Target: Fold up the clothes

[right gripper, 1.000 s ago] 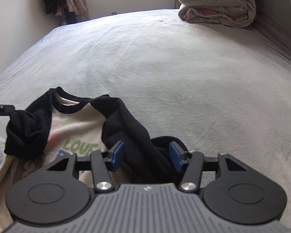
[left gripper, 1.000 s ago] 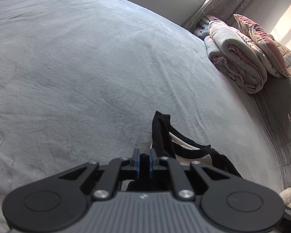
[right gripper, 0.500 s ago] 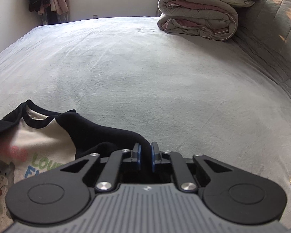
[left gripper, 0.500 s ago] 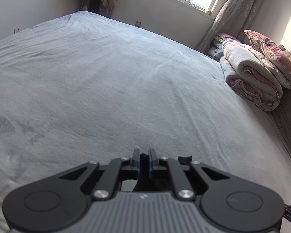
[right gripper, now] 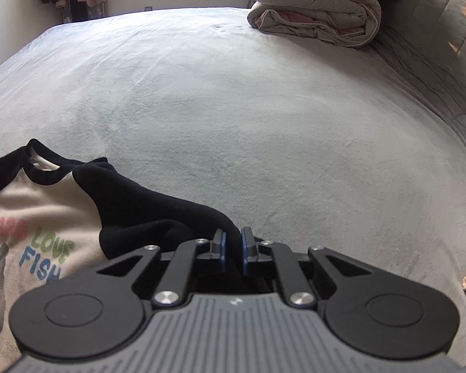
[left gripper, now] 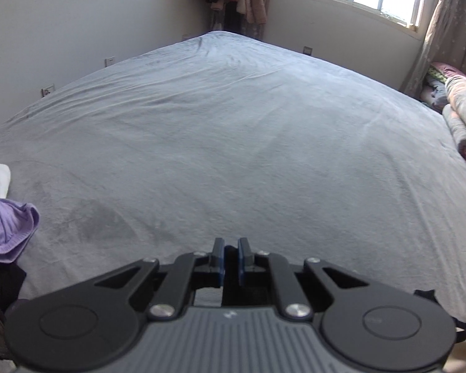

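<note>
Both tools clenched: right tool (right gripper: 232, 250) and left tool (left gripper: 230, 259) on shirt's (right gripper: 62, 227) black fabric.

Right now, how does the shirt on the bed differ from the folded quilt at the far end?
The shirt lies spread and loose, while the folded quilt sits as a thick roll. The shirt is cream with black sleeves and a printed cat and lettering; the quilt is plain beige with a pink inner side. The right gripper has its fingers closed on the shirt's black sleeve; nothing touches the quilt. Both rest on the grey bed cover.
</note>
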`<state>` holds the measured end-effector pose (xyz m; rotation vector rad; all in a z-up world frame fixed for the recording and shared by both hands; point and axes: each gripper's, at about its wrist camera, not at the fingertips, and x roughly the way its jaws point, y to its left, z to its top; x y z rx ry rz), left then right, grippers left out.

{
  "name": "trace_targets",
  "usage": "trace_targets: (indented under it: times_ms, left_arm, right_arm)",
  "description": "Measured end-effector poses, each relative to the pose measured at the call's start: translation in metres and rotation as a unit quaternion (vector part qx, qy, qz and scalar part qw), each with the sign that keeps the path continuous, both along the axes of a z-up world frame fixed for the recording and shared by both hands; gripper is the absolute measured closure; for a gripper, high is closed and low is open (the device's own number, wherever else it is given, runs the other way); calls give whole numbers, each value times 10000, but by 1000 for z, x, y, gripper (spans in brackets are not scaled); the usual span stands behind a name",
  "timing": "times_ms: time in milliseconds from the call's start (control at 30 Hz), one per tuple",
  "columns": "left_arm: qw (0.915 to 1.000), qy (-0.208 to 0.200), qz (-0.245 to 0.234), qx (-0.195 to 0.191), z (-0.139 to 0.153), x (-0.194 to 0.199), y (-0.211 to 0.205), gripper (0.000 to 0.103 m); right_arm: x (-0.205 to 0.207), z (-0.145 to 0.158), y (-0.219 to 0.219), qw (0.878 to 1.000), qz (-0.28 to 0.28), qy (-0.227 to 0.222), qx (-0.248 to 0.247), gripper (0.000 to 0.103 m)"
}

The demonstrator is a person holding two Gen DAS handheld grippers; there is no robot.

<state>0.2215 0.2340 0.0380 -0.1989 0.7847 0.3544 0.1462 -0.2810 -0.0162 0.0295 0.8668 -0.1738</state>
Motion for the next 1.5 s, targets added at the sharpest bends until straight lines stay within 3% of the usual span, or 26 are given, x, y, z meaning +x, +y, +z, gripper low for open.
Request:
trace_targets:
  times_ms: [200,333,400,433,500,567,667,867,1033,1167,1400,1500]
  left_arm:
    - [9990,380,238,18,-36,4,18,95]
    - [9976,601,287,-168,-58,7,26,95]
    - [9971,649,254,-305,-65,6,28,93]
    - [9972,630,202,-348,-65,5,28,92]
    - [9974,582,52,-420,-62,4,26,82]
    - [9972,534,-137,-497,-57,5,22,61]
    - [9968,434,-421,-522,-49,7,10,48]
    - [9882,177,-1352,-702,-28,14,-35,37]
    - [9663,219,-2316,-1102,-21,25,-83,36]
    - [9528,357,-2773,-1180,-24,37,-115,36]
    - [9470,564,-3009,-973,-39,50,-145,37]
    - [9492,682,-2958,-831,-47,55,-148,48]
  right_arm:
    - [-2,-10,-7,9998,-61,135,131,93]
    - [0,-14,-8,9997,-27,224,137,93]
    - [1,-12,-7,9997,42,232,116,91]
    - [0,-10,-6,9996,125,200,127,84]
    - [1,-5,-3,9996,240,158,82,80]
    - [3,0,-2,9993,342,124,101,68]
    - [7,11,0,9979,526,-11,377,50]
    - [30,25,9,9908,823,-180,1055,49]
    - [64,17,17,9852,839,-102,1488,49]
    - [86,6,21,9835,803,26,1623,49]
    - [112,-13,29,9796,862,231,1801,50]
    - [122,-20,36,9784,931,332,1813,51]
